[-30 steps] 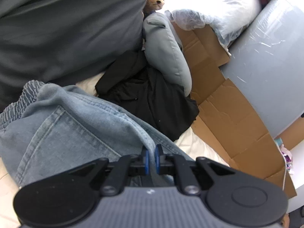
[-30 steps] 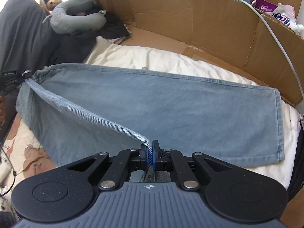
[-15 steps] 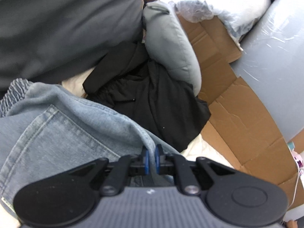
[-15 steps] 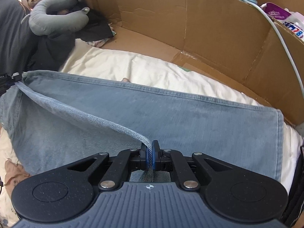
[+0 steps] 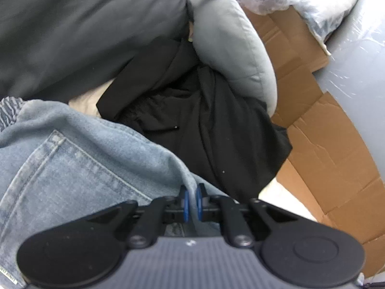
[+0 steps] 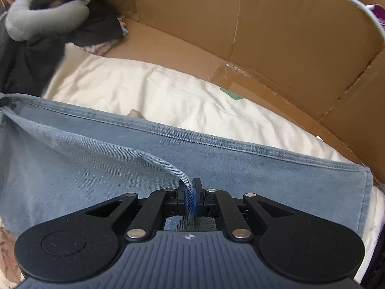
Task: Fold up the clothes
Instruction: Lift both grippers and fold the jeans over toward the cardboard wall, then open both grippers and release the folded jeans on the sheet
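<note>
Light blue jeans point(image 6: 240, 168) lie stretched across a cream sheet point(image 6: 168, 96), one leg folded over the other. My right gripper point(image 6: 190, 192) is shut on a raised edge of the denim, which runs taut to the far left. There my left gripper point(image 6: 3, 101) shows as a small black tip at the frame edge. In the left wrist view the left gripper point(image 5: 191, 201) is shut on a fold of the jeans point(image 5: 72, 159) near the back pocket and elastic waistband point(image 5: 9, 110).
A crumpled black garment point(image 5: 204, 132) and a grey neck pillow point(image 5: 233, 48) lie just beyond the waistband, under a dark grey pillow point(image 5: 84, 24). Cardboard walls point(image 6: 276, 36) border the sheet at the back and right. A plastic-wrapped grey surface point(image 5: 356, 60) stands behind the cardboard.
Both grippers have carried the held denim edge forward toward the far seam. The black garment, neck pillow and cardboard wall loom larger in both views.
</note>
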Action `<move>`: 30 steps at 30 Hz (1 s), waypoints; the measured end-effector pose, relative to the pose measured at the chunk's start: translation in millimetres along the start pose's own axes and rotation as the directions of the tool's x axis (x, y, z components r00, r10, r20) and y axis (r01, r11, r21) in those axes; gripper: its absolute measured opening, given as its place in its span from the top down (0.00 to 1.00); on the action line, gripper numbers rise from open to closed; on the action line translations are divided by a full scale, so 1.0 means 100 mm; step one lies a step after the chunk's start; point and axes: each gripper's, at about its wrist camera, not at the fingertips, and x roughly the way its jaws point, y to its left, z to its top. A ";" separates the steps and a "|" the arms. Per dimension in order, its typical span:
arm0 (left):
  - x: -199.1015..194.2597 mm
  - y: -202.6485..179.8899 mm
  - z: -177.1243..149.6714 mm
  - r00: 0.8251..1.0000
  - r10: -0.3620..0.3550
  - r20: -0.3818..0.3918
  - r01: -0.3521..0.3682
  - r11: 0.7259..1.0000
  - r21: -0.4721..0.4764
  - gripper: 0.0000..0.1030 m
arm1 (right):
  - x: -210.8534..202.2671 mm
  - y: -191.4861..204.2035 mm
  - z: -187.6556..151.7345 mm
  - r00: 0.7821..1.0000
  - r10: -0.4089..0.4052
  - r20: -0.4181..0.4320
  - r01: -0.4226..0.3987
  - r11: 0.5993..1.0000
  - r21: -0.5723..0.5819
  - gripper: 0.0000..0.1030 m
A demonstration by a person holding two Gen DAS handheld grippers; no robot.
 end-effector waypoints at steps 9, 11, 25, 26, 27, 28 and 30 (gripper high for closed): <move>0.10 0.03 0.06 1.000 0.019 0.000 -0.019 1.000 0.004 0.93 | 0.29 0.03 0.19 1.000 -0.024 -0.006 0.024 1.000 -0.002 0.98; 0.16 0.02 0.08 1.000 0.027 -0.003 -0.027 1.000 0.004 0.93 | 0.34 0.03 0.24 0.999 -0.035 -0.008 0.035 0.999 -0.006 0.98; -0.04 -0.17 -0.13 1.000 0.004 0.018 -0.006 0.992 0.126 0.79 | 0.58 -0.01 0.32 0.996 -0.086 -0.020 0.086 0.996 0.008 0.98; -0.06 -0.20 -0.18 1.000 -0.004 0.017 0.001 0.989 0.150 0.79 | 0.56 -0.01 0.32 0.996 -0.088 -0.017 0.088 0.996 0.010 0.98; -0.07 -0.23 -0.22 1.000 -0.006 0.010 0.004 0.985 0.175 0.79 | 0.55 -0.01 0.33 0.996 -0.090 -0.015 0.090 0.996 0.011 0.98; -0.05 -0.26 -0.25 1.000 -0.007 -0.001 0.007 0.980 0.200 0.79 | 0.54 -0.02 0.34 0.996 -0.091 -0.012 0.092 0.996 0.011 0.98; 0.04 -0.30 -0.29 1.000 -0.007 -0.029 0.013 0.973 0.231 0.79 | 0.54 -0.02 0.36 0.995 -0.095 -0.012 0.095 0.995 0.012 0.98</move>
